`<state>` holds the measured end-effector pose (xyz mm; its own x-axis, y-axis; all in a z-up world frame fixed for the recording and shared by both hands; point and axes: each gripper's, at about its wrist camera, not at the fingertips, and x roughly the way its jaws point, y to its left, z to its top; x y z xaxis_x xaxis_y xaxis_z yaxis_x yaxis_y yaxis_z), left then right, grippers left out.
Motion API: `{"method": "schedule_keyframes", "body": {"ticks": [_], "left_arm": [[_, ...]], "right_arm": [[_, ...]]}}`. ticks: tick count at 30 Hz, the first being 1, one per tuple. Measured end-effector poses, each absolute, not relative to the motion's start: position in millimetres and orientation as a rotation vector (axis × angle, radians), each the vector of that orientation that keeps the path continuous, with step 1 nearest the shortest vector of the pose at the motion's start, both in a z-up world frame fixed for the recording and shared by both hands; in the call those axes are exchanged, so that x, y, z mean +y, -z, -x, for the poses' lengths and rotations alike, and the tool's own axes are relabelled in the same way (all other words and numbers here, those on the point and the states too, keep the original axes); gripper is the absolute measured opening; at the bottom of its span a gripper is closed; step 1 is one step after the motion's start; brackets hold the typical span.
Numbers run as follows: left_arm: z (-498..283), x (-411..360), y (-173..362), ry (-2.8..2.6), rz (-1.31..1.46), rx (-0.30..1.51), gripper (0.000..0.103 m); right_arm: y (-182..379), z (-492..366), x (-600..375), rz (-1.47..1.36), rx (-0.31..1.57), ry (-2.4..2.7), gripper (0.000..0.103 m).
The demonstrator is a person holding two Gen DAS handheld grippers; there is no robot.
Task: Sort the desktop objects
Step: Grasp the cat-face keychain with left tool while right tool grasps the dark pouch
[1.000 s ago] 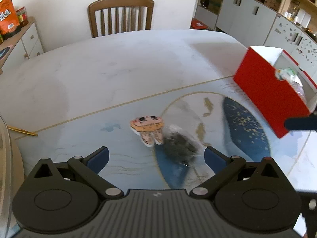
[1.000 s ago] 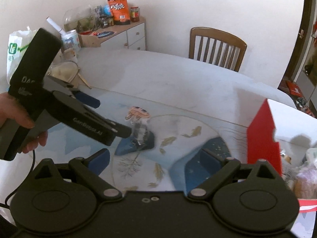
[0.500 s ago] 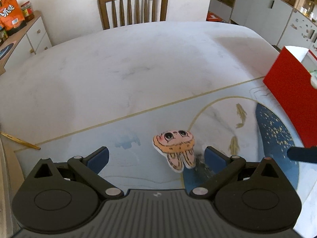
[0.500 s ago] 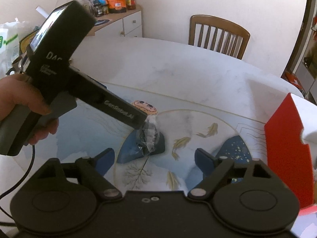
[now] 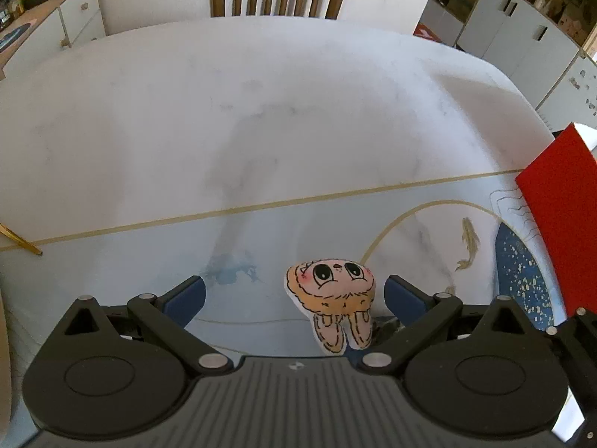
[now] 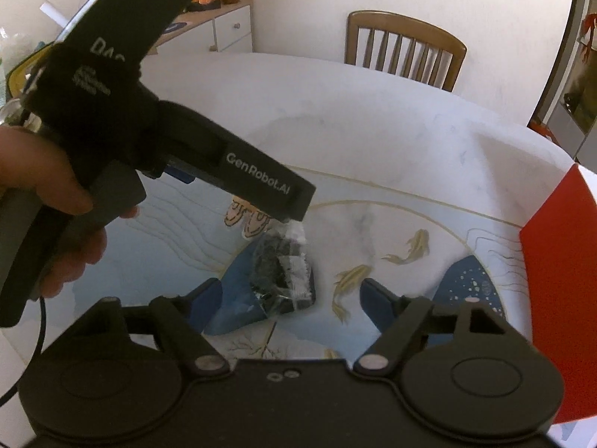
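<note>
On the white marble-patterned table (image 5: 261, 112), the flat cartoon-faced toy with pale orange hair (image 5: 332, 298) lies between the spread fingers of the left gripper (image 5: 294, 291), nearer the right-hand pad, untouched. The right gripper (image 6: 287, 295) is closing, its blue pads either side of a crinkled clear packet of dark contents (image 6: 283, 265) but not pressing it. A red cardboard box (image 6: 552, 246) stands at the table's right.
</note>
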<state>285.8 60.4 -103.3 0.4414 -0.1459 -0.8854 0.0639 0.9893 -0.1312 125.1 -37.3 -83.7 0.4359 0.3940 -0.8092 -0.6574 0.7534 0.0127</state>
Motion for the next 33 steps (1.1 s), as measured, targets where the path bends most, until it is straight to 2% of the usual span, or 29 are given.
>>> {"method": "schedule_keyframes", "body": {"ticks": [6,8,15,17,20,23,25,29,33], "left_arm": [[-287.7,53.2,105.4,0.126,0.064,1.098,0.102],[-287.9,51.9,105.2,0.122,0.060,1.091,0.100],[-282.2,45.2,102.1,0.131,0.006,1.052,0.077],[-281.0,43.8,101.2,0.143,0.003,1.050,0.071],[-278.9,42.5,101.0,0.153,-0.001,1.048,0.068],[-277.5,40.5,101.3,0.167,0.002,1.047,0.066],[-275.2,37.9,101.6,0.181,-0.007,1.042,0.059],[-273.0,35.7,101.9,0.192,-0.002,1.040,0.053],[-271.4,33.9,101.3,0.209,-0.001,1.044,0.052]], "right_arm": [[90.6,-129.3,-29.7,0.345,0.909,-0.676,0.070],[91.5,-131.2,-28.1,0.343,0.910,-0.674,0.061],[95.7,-137.8,-27.7,0.316,0.922,-0.649,0.054],[96.9,-139.3,-29.0,0.304,0.934,-0.649,0.041],[98.3,-139.9,-31.9,0.299,0.946,-0.641,0.034],[98.0,-139.5,-36.2,0.298,0.946,-0.633,0.033],[97.7,-138.8,-40.0,0.295,0.947,-0.628,0.032],[97.7,-138.7,-50.5,0.284,0.951,-0.611,0.030],[97.0,-140.8,-58.7,0.279,0.954,-0.593,0.030]]}}
